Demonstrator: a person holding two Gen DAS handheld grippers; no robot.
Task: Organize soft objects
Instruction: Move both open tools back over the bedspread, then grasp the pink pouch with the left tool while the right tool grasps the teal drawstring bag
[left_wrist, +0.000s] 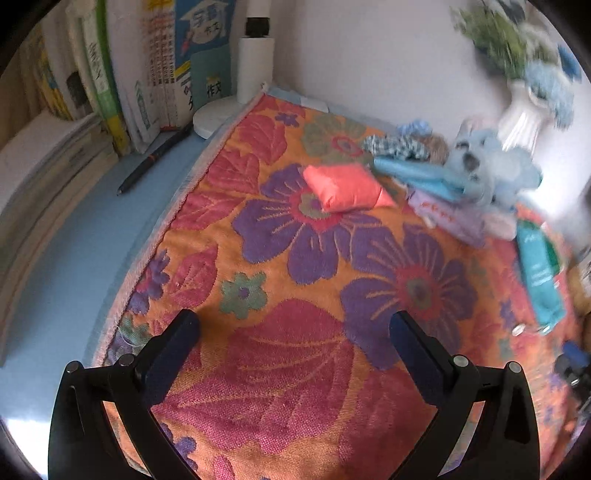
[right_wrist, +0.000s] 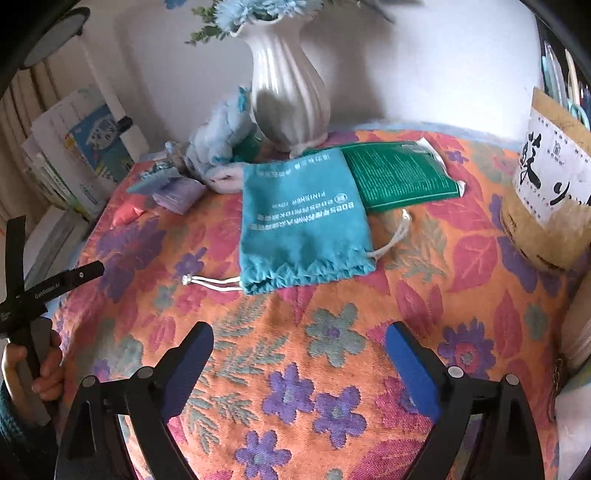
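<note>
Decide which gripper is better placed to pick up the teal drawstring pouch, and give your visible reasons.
Probably the right gripper: it is open and empty, with the teal drawstring pouch lying straight ahead of it. The left gripper, also open, faces the pink cushion, with the pouch far to its right.

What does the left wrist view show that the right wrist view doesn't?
Only the left wrist view: a black pen beside upright books and a white lamp base.
Only the right wrist view: a dark green flat packet and a brown paper holder with black calligraphy.
Both: the floral woven cloth, teal drawstring pouch, white ribbed vase, and pale blue plush toy.
</note>
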